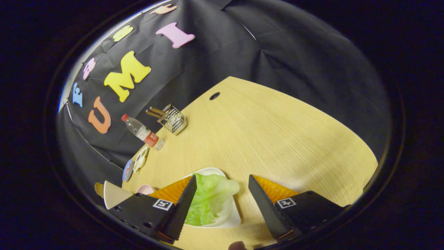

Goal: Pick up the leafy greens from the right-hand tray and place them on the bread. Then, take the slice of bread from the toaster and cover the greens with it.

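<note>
Gripper (pixel 222 189) jaws wide apart, nothing clamped. Pale green leafy lettuce (pixel 208 199) on white tray (pixel 233 216) btwn fingers, touching the left one. Light wood table (pixel 277 139) beyond.

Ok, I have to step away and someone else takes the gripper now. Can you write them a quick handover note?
Gripper: open, holding nothing, fingers spread above the leafy greens.
Greens: still lying in the white tray on the wooden table, partly between the fingers, nearer the left one.
Bread and toaster: I cannot place them from this view.
Done: nothing yet; the greens are not picked up.
Left: close on the greens, lift them, lay them on the bread, then take the slice from the toaster and cover them.
</note>
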`<state>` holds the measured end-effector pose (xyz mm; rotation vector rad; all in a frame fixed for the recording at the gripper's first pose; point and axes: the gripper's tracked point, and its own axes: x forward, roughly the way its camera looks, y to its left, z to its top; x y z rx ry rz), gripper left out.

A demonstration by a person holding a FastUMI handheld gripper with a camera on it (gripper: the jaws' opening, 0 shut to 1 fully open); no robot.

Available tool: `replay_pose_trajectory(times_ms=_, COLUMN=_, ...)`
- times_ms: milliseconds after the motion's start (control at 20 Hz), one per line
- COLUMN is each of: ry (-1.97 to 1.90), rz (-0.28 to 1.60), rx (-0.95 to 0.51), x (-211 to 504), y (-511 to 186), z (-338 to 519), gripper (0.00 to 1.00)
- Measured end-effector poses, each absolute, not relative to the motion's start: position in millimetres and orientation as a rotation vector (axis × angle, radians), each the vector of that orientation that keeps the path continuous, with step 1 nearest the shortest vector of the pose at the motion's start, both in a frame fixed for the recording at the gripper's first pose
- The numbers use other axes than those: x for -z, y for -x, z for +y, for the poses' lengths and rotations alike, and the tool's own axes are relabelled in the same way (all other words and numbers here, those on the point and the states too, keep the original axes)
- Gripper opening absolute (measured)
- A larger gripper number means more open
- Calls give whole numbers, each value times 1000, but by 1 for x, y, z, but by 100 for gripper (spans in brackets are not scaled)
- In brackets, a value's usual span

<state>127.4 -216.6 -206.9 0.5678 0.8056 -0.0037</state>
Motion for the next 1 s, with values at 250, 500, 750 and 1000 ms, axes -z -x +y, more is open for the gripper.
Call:
replay_pose_trajectory(times_ms=250, ry=-565, rz=828, rx=2, x=212, y=-131, z=-217, gripper=56)
replay_pose_trajectory(times_ms=500, ry=-568, rz=834, rx=-15, x=213, y=-131, z=-221, gripper=0)
replay_pose_trajectory(times_ms=750, ry=-574, rz=749, rx=-69, x=180, y=-129, z=-211, gripper=0)
replay_pose_trajectory(times_ms=1000, ry=-642, rz=686, rx=-130, x=144, y=-123, z=-194, gripper=0)
